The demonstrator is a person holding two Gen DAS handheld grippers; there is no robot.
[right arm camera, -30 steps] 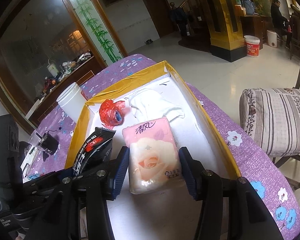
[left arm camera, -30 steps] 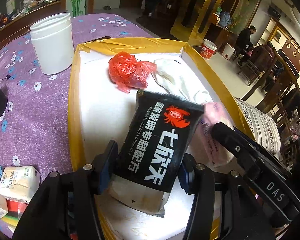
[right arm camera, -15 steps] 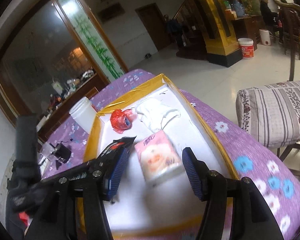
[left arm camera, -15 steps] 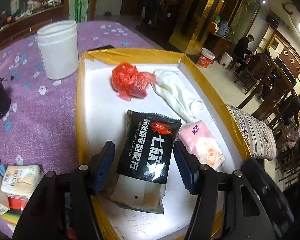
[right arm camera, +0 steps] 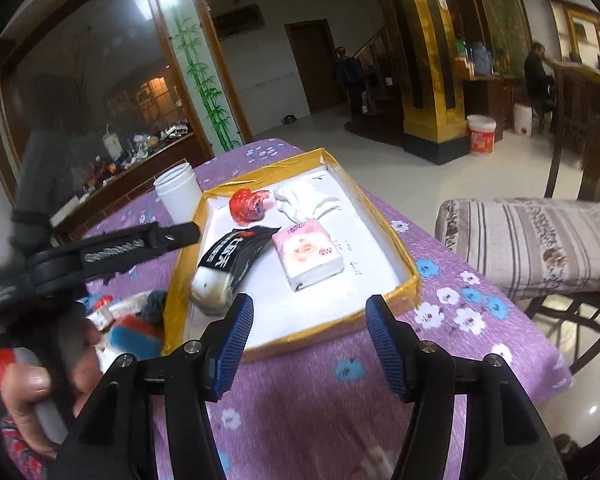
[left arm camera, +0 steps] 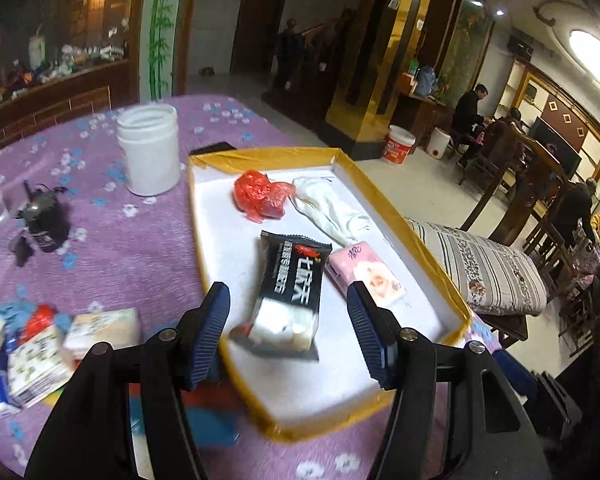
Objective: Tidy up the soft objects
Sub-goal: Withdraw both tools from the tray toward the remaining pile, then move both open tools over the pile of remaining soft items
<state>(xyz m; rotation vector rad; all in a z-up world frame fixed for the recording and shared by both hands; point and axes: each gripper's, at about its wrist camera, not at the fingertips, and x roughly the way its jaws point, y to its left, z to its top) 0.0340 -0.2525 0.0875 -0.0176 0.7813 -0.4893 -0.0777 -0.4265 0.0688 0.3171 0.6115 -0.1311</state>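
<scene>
On the purple flowered tablecloth (right arm camera: 308, 396) we see a shallow tray (left arm camera: 436, 248) with yellow rim and white floor, and it holds four soft things. The black snack packet (left arm camera: 292, 292) lies in the near middle of the tray, just beside the pink tissue pack (left arm camera: 364, 274) on its right; from the left wrist view we cannot tell if the two touch. Behind them, near the far wall, the white cloth (left arm camera: 332, 212) lies beside the crumpled red plastic bag (left arm camera: 260, 196), and these two seem to touch. Left of the tray stands a white jar (left arm camera: 150, 154) on the cloth. More small packs (left arm camera: 100, 328) lie in a pile at the near left, outside the tray. Our left gripper (left arm camera: 288, 332) hangs above the near end of the tray, jaws wide apart, holding nothing. Our right gripper (right arm camera: 310, 344) is also spread wide and empty, over the cloth in front of the tray
</scene>
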